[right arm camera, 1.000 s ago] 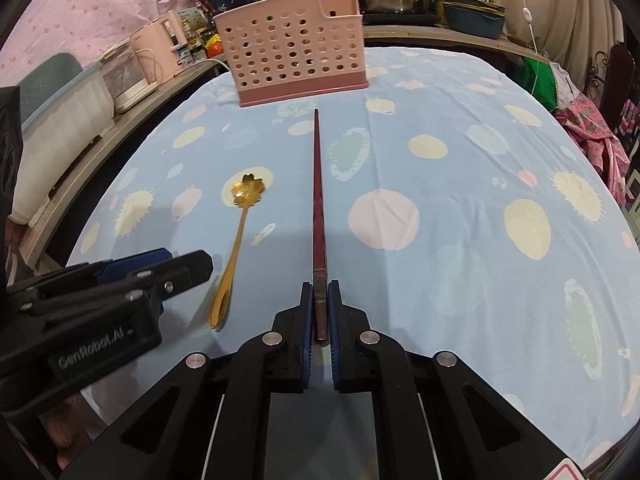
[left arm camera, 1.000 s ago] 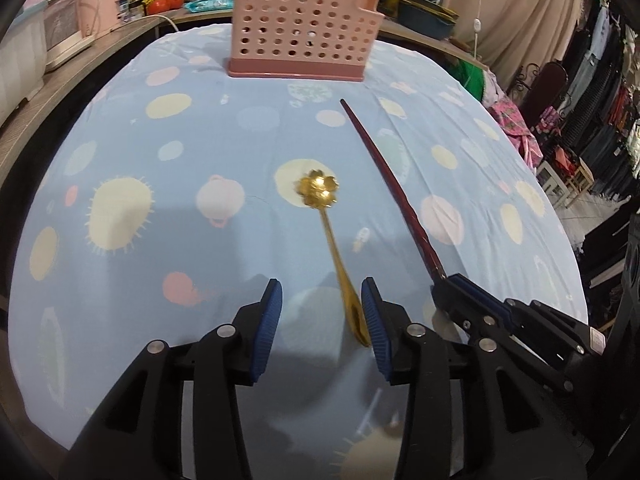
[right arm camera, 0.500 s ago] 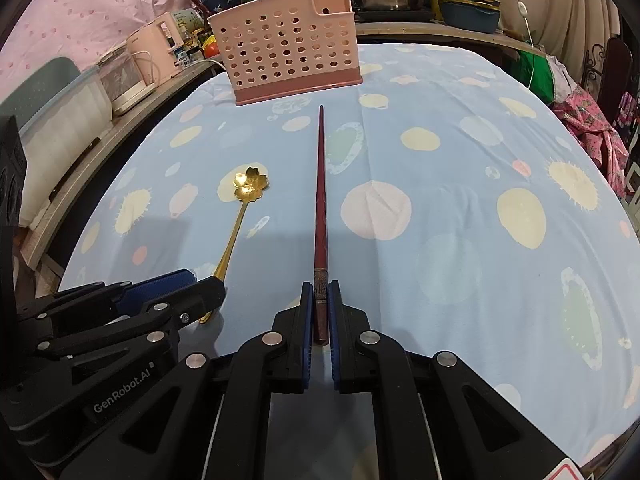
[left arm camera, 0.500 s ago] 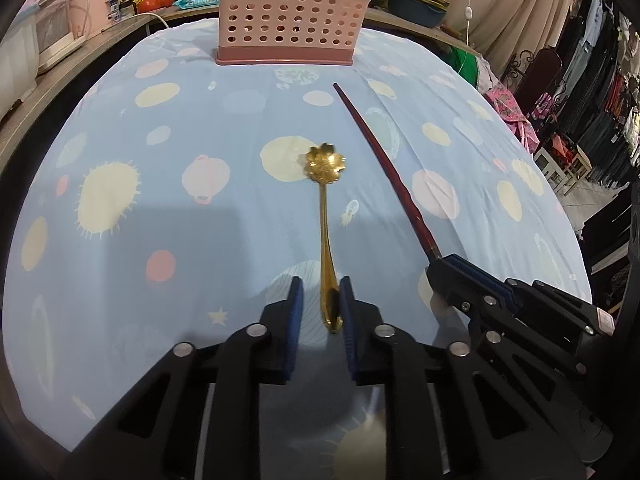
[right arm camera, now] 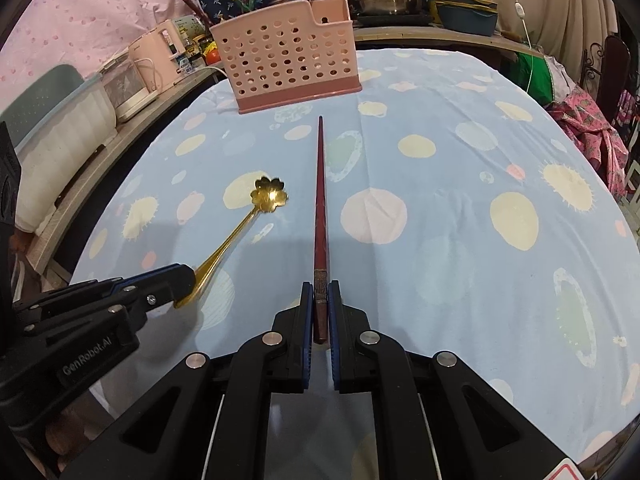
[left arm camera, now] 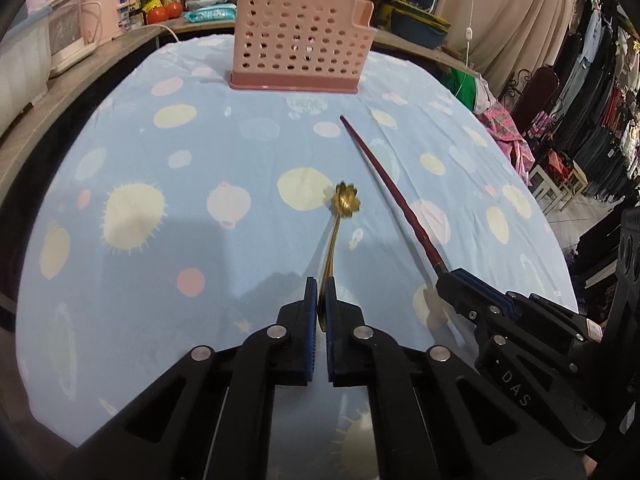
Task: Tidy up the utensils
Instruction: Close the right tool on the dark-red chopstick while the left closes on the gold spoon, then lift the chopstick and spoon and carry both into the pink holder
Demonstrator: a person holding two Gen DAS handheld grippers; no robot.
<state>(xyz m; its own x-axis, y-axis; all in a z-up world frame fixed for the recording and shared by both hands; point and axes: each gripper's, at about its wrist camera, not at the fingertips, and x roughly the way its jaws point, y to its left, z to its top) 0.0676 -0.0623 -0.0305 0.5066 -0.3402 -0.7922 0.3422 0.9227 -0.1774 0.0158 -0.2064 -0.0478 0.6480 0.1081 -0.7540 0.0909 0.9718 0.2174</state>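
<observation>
The left gripper (left arm camera: 321,286) has just closed, pinching the spoon (left arm camera: 346,201); the right gripper (right arm camera: 320,292) pinches the chopstick (right arm camera: 320,200); bare cloth (right arm camera: 460,184) reaches the basket (right arm camera: 288,64); "GenRobot.AI" is on the left gripper.

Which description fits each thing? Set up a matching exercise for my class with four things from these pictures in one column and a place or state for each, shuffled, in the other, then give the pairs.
Things
1. gold spoon
2. dark red chopstick
3. pink holder
4. kettle

Places or states
A. upright at the cloth's far end
B. handle pinched in the left gripper
C. on the side counter
D. thick end clamped in the right gripper

Pairs: 1-B, 2-D, 3-A, 4-C
</observation>
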